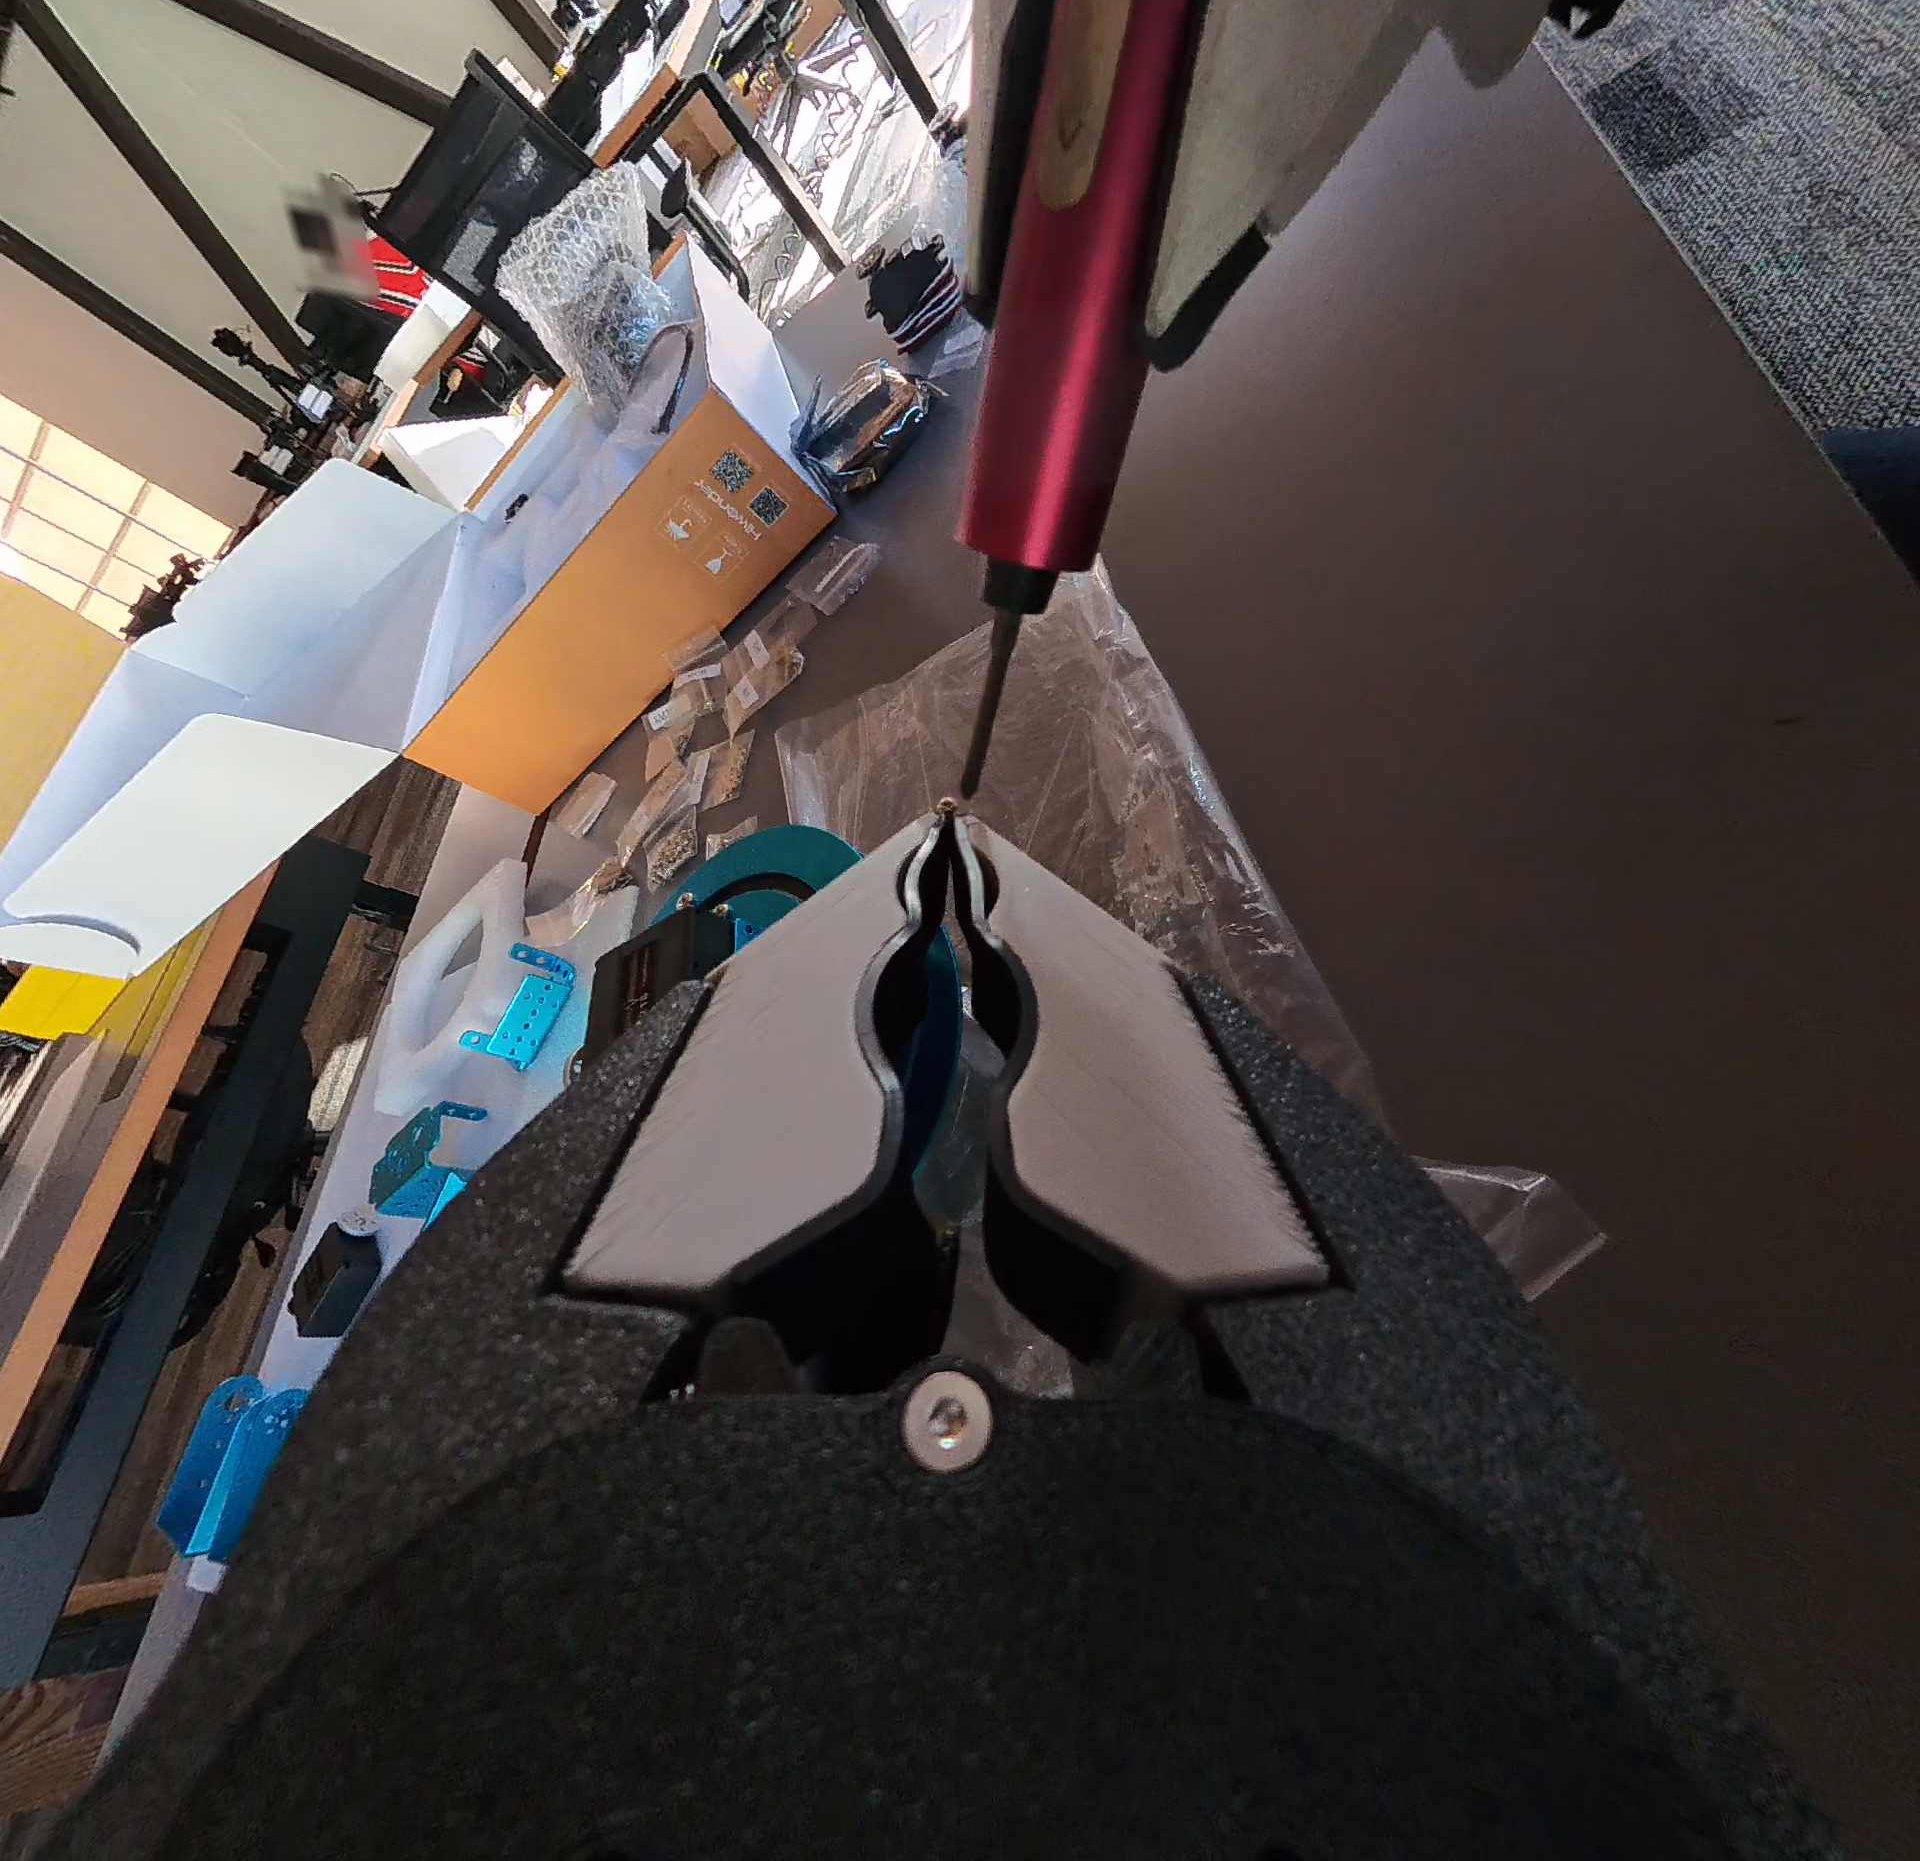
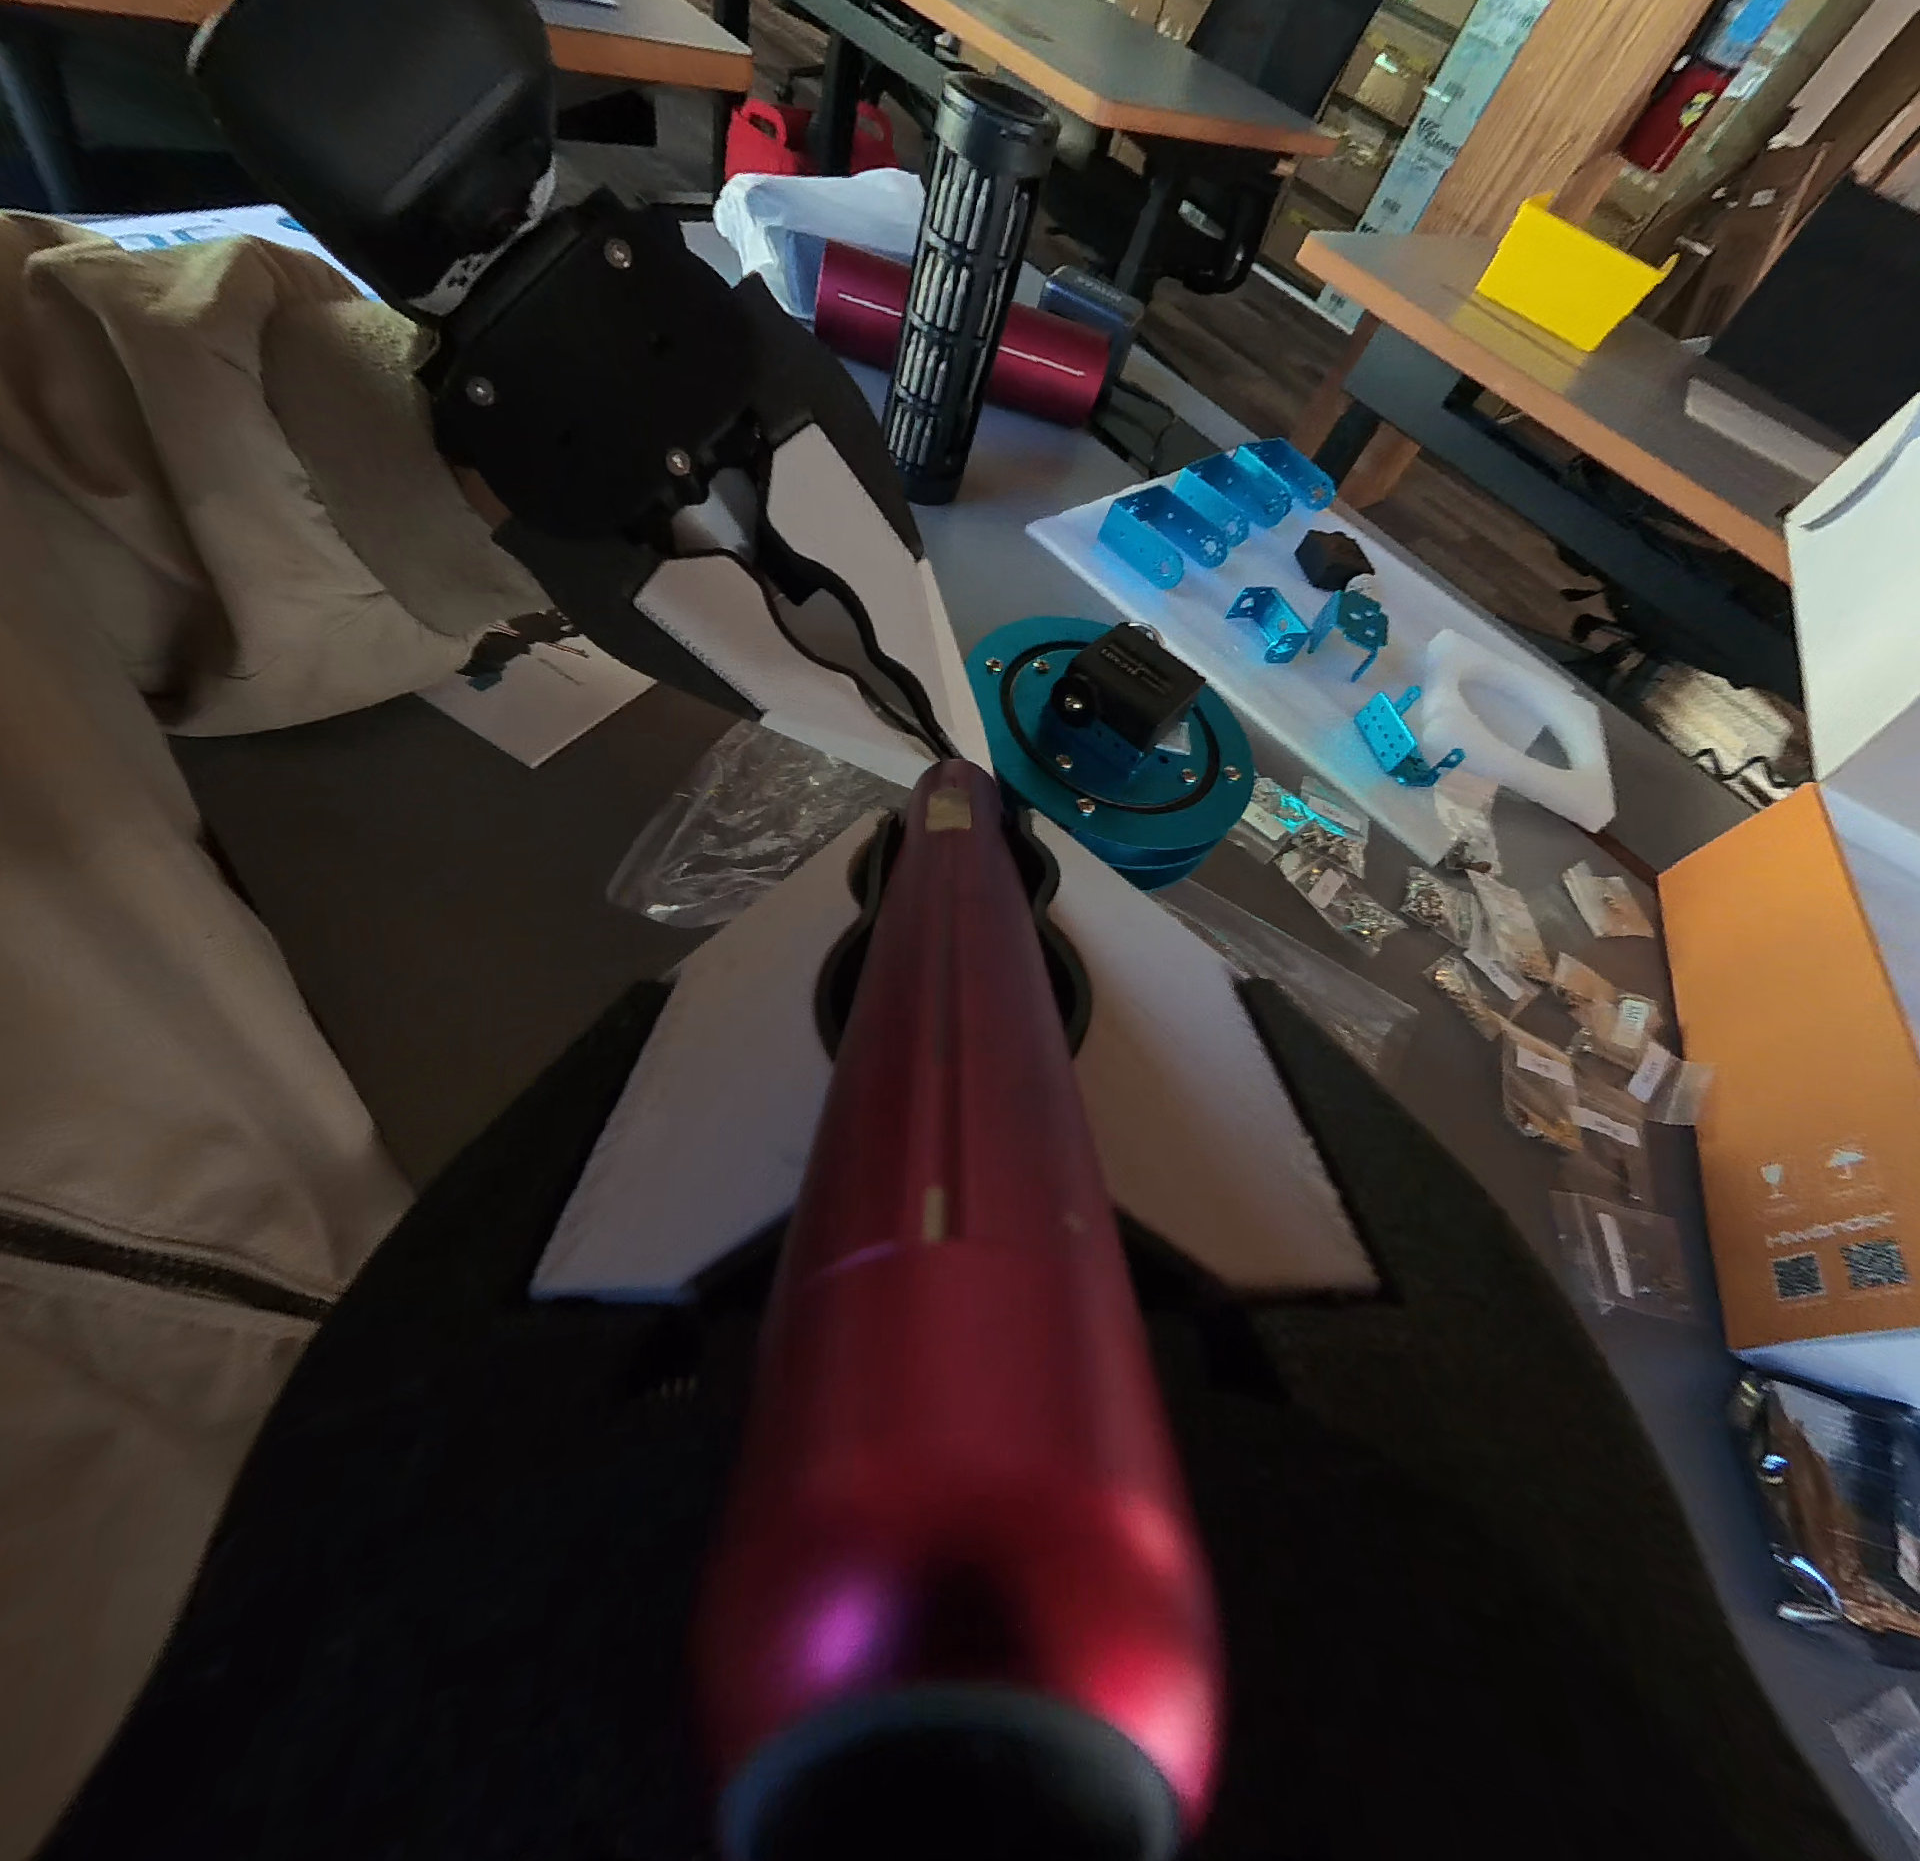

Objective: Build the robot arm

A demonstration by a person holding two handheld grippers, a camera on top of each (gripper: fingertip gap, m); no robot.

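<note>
Right gripper: the right gripper (image 2: 951, 814) fills the lower half of the right wrist view; its jaws are clamped around a red electric screwdriver (image 2: 935, 1240) whose body runs from 6 o'clock up the middle of the frame.
Screwdriver tip: in the left wrist view the screwdriver (image 1: 1049, 357) comes down from 12 o'clock, and its thin dark bit (image 1: 987, 710) ends just above the left tips.
Left gripper: the left gripper (image 1: 951, 824) has its jaws drawn together at the tips, pinching a tiny brass-coloured screw (image 1: 948, 804); the bit point is just beside the screw, and contact cannot be told.
Left gripper, other view: the left gripper (image 2: 940, 746) reaches in from 10 o'clock, its tips meeting the nose of the screwdriver.
Teal disc: a round teal base (image 2: 1112, 751) with a black servo block (image 2: 1132, 689) on top lies on the counter (image 2: 436, 928) at 1 o'clock from the tips.
Blue brackets: perforated blue metal brackets (image 2: 1205, 523) lie on a white sheet (image 2: 1299, 699) at 2 o'clock, beside a white foam piece (image 2: 1517, 720).
Small bags: clear bags of hardware (image 2: 1538, 990) are scattered at 3 o'clock, near an orange box (image 2: 1797, 1063).
Plastic wrap: a crumpled clear bag (image 1: 1101, 751) lies under the tips.
Bit holder: a black cylindrical rack (image 2: 956, 294) stands upright at 12 o'clock, with a red tube (image 2: 1039, 357) lying behind it.
Person: a beige sleeve (image 2: 177, 564) fills the 9 o'clock side.
</note>
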